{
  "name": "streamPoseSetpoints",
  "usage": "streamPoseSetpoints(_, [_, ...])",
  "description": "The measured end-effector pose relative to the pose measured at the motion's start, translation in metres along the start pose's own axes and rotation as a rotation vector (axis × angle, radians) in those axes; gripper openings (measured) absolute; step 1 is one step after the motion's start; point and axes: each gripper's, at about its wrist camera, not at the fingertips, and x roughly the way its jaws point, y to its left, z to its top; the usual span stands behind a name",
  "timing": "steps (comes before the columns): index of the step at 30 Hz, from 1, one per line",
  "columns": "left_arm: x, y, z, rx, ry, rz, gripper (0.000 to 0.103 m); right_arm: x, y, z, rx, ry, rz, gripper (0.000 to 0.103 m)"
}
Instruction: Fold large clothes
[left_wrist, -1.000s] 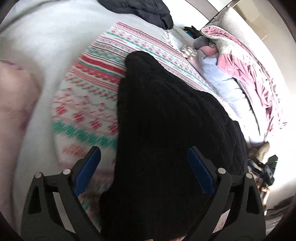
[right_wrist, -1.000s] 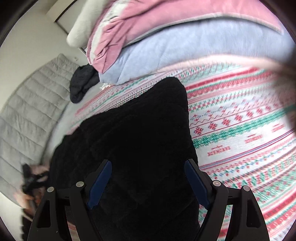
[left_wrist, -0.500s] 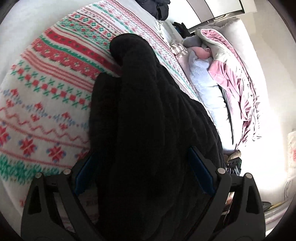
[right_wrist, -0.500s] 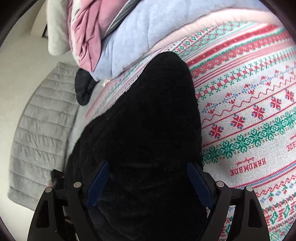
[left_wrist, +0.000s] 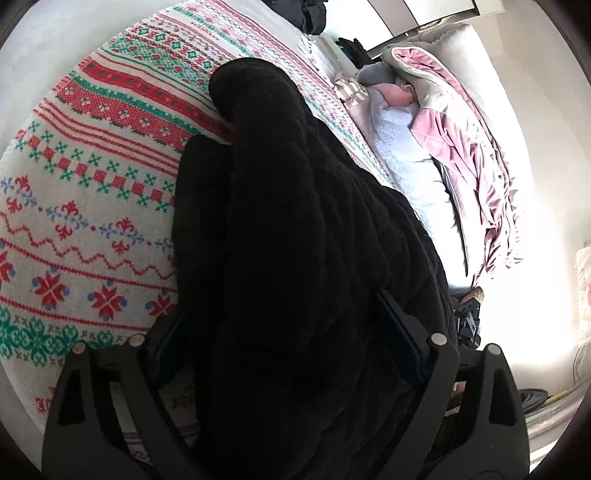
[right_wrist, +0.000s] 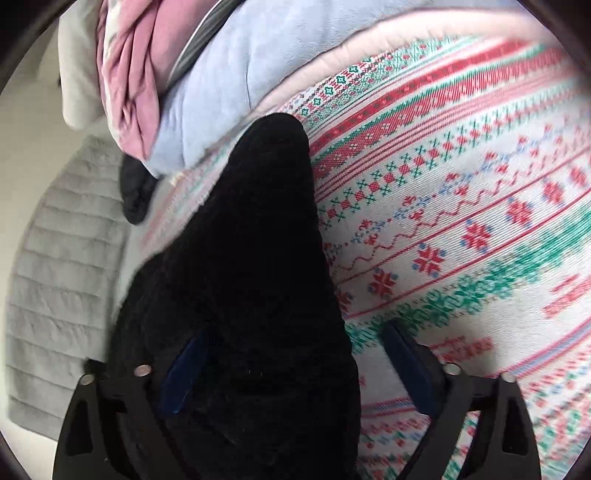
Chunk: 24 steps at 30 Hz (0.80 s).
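A black quilted garment (left_wrist: 295, 221) lies in a long heap on a white blanket (left_wrist: 92, 184) with red and green knit-style patterns. My left gripper (left_wrist: 284, 343) hangs low over the garment's near part. Its jaws stand wide and the black fabric bulges up between them, partly covering both blue pads. In the right wrist view the same garment (right_wrist: 251, 258) tapers to a rounded end far ahead. My right gripper (right_wrist: 295, 373) has its jaws opening. Its left pad lies against the fabric and its right pad stands clear over the blanket (right_wrist: 461, 221).
Bedding is piled along one side of the bed: a light blue fleece (left_wrist: 402, 162) and a pink duvet (left_wrist: 469, 147). More dark clothing (left_wrist: 303, 11) lies at the far end. A grey quilted cover (right_wrist: 55, 277) lies left of the garment, with a small dark item (right_wrist: 135, 192) beside it.
Both grippers have sunk closer to the black garment. The right jaws have spread wider, and their right pad now stands clear of the fabric. The left jaws kept their width.
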Motion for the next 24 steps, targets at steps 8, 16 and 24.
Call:
streamPoseSetpoints(8, [0.003, -0.004, 0.002, -0.037, -0.025, -0.02, 0.077, 0.035, 0.034, -0.007, -0.073, 0.037, 0.001, 0.1])
streamPoseSetpoints(16, [-0.015, -0.039, -0.001, 0.02, -0.107, 0.057, 0.043, 0.017, 0.042, -0.018, -0.055, -0.024, 0.021, 0.054])
streamPoseSetpoints(24, [-0.052, -0.097, 0.011, 0.12, -0.182, 0.056, 0.037, -0.038, 0.087, -0.026, -0.162, -0.136, 0.038, 0.047])
